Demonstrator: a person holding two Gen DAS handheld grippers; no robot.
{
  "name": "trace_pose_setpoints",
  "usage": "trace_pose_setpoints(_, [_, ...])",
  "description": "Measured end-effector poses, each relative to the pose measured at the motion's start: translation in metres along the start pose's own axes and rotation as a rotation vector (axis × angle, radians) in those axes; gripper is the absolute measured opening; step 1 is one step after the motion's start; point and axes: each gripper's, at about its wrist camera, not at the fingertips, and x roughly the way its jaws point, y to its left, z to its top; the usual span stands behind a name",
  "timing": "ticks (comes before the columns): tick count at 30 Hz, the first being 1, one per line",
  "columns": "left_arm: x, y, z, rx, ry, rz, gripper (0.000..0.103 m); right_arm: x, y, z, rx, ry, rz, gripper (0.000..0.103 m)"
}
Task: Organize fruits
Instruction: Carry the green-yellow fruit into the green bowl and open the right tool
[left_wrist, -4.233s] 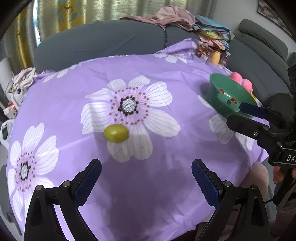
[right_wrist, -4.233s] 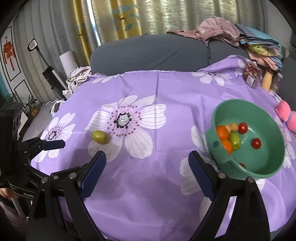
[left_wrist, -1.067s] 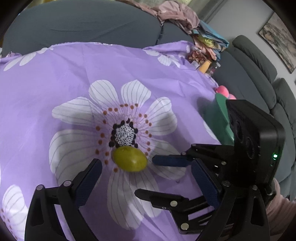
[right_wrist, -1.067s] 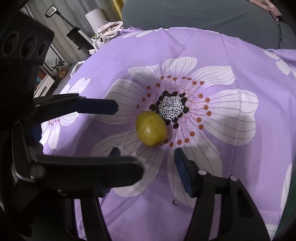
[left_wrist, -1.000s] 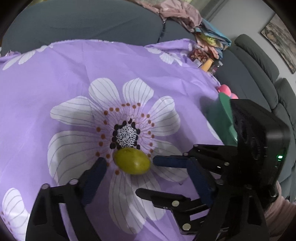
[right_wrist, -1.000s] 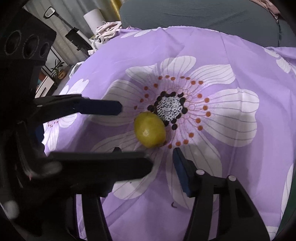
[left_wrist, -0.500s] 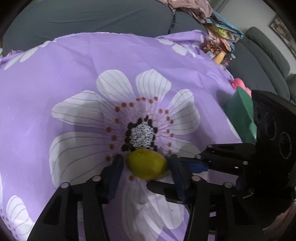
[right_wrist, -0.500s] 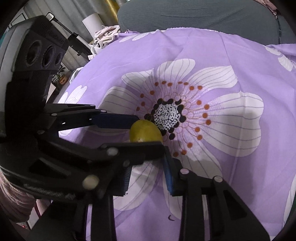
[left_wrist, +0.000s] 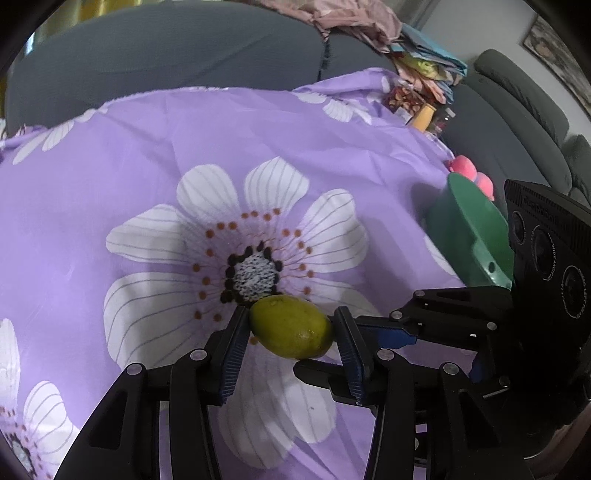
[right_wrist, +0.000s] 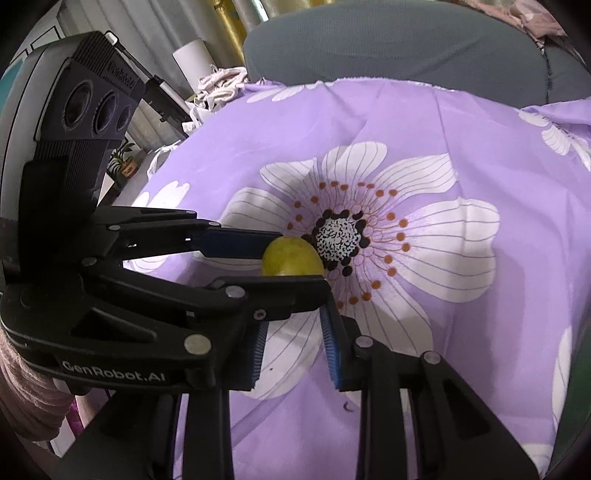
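Your left gripper (left_wrist: 291, 328) pinched a yellow-green fruit (left_wrist: 291, 326) between its two blue-padded fingers (left_wrist: 233, 354), one pad against each end of the oval. Those jaws had just been closing onto the fruit. The fruit sat just below the dark speckled centre of a large white flower printed on the purple cloth (left_wrist: 129, 155) that covered the table; you could not tell whether it touched the cloth or hung just above it.

Your right gripper (right_wrist: 293, 350) pointed in from the right side, its jaws drawn close together with nothing between the blue pads (right_wrist: 332, 354), only cloth showing in the narrow gap. From its camera the fruit showed just past the near finger of the left gripper.

A green bowl (left_wrist: 465, 229) stood at the right edge of the table, well apart from the fruit, with two pink round objects (left_wrist: 472, 173) just behind its rim. A grey sofa (left_wrist: 166, 55) curved behind the table, with a heap of clothes (left_wrist: 332, 14) on its back.
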Motion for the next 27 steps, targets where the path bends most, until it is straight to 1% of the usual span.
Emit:
trace_pose_setpoints(7, [-0.009,-0.030,0.006,0.049,-0.016,0.009,0.047,-0.032,-0.003,-0.011,0.018,-0.060,-0.012,0.028])
trace_pose_setpoints(14, [-0.014,-0.079,0.018,0.143,-0.040,0.003,0.047,-0.079,-0.019,-0.025,0.052,-0.149,-0.057,0.028])
trace_pose_setpoints(21, [-0.003,-0.144,0.039,0.262,-0.050,-0.046,0.047,-0.135,-0.053,-0.045,0.118,-0.237,-0.143,0.028])
trace_pose_setpoints(25, [0.014,-0.187,0.053,0.330,-0.041,-0.091,0.047,-0.166,-0.081,-0.061,0.168,-0.275,-0.202,0.028])
trace_pose_setpoints(27, [0.021,-0.202,0.056,0.356,-0.035,-0.105,0.047,-0.175,-0.093,-0.067,0.189,-0.285,-0.219,0.029])
